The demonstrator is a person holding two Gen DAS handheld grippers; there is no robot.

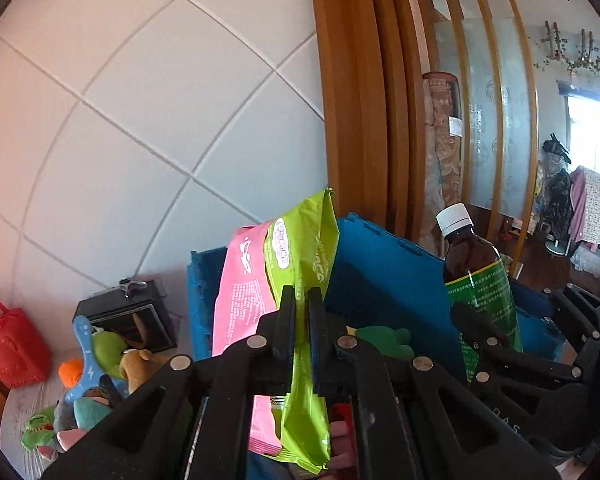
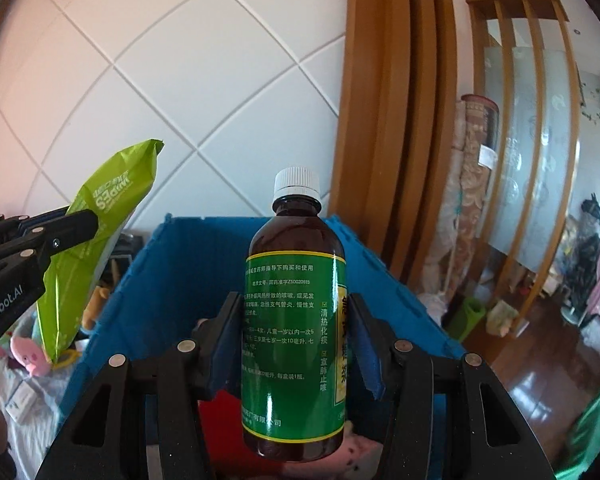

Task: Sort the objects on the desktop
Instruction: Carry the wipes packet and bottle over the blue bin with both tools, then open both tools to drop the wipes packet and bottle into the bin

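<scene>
Desktop objects in transit, left to right. At nine o'clock, plush toys (image 1: 92,376) and a red bag (image 1: 10,344) lie on the desk (image 1: 20,420). Centre: the left gripper (image 1: 300,300) has its fingers clamped on a green wipes pack (image 1: 304,264), pinched mid-body so it hangs upright. At three o'clock, the right gripper (image 2: 296,312) grips a brown syrup bottle (image 2: 296,320) by its label, cap up. Both are held aloft before the blue crate (image 2: 180,264), probably their destination.

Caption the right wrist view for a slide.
Right tongs grip a brown medicine bottle upright before the blue crate.
</scene>
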